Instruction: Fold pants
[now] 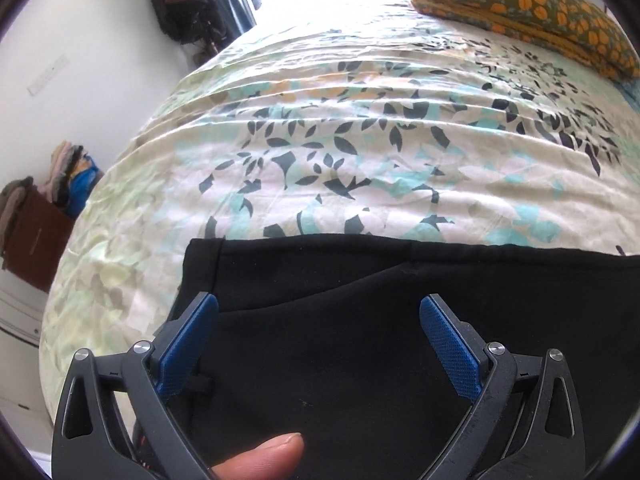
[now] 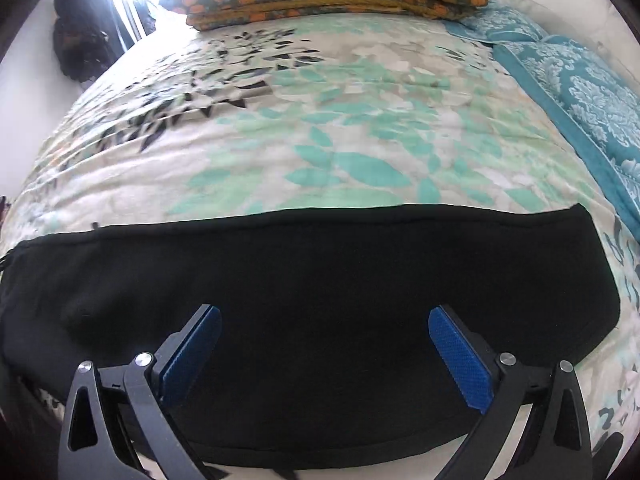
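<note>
Judging by the long, even band it forms, the black soft-fabric pants [image 2: 304, 292] are already laid out flat, possibly folded once leg over leg; crosswise folds appear still to be done. They lie across the lower half of both frames on the leaf-printed cream bedsheet [image 1: 320, 152]. The left black-and-blue hand-held gripper [image 1: 319, 305] has its jaws spread wide, gripping nothing, with the pants' hemmed end [image 1: 204, 268] just beyond its left finger at lower left. The right black-and-blue hand-held gripper [image 2: 325, 317] is likewise spread wide and empty over the cloth, the other rounded end [image 2: 600, 280] at right. Whether either touches the fabric cannot be told.
</note>
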A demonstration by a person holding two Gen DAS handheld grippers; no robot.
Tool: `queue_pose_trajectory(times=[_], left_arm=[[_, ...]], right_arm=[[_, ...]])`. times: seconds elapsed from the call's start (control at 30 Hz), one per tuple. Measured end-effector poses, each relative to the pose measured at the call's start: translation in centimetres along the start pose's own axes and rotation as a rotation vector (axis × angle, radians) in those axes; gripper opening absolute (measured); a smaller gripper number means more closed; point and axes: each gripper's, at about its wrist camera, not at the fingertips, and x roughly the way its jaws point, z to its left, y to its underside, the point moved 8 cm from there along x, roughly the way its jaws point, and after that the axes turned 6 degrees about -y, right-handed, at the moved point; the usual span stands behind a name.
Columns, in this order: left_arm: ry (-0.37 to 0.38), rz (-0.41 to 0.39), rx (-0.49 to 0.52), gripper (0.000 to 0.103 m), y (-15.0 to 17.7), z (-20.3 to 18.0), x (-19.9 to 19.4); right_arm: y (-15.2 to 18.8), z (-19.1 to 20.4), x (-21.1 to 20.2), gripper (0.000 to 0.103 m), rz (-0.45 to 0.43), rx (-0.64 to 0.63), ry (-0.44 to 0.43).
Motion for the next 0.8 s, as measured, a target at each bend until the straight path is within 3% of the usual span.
queue_pose_trajectory(times=[0.07,0.1,0.2,0.27,0.33,0.43,0.6,0.7,0.8], left_arm=[[-0.088,0.017,0.052,0.102,1.0,0.0,1.6],[-0.088,0.027,0.047,0.103,1.5,0.3,2.4],[-0.012,0.085,-0.107,0.103,1.9,2.9,3.0],[-0.051,0.108,-0.166,0.103,2.0,5.3,2.9],[-0.123,0.095,-0.156,0.102,2.4,7.8,2.2],[-0.105,0.086,-0.125,0.102,4.0,9.7,0.3],[0.074,0.061,0.007,0.102,10.4,5.5,-6.8],[0.162,0.078,0.097,0.102,15.5,0.8,-10.2],[0.167,0.158,0.151,0.102,20.8,-2.8,-10.9]], right_arm=[[0.1,3.8,0.4,0.103,0.036,-0.036,-0.087],[0.3,5.8,0.9,0.103,0.05,-0.067,-0.107],[1.4,9.8,3.2,0.103,0.082,-0.183,-0.088],[2.8,9.8,5.2,0.103,0.128,-0.195,-0.035],[2.5,9.0,4.5,0.103,0.069,-0.148,-0.02],[2.9,8.1,2.8,0.103,0.072,-0.085,0.011],[6.4,11.3,-3.3,0.103,0.006,-0.113,-0.095],[11.4,14.7,-5.9,0.103,0.019,-0.11,-0.196],[17.9,16.8,-6.2,0.103,0.078,-0.124,-0.214]])
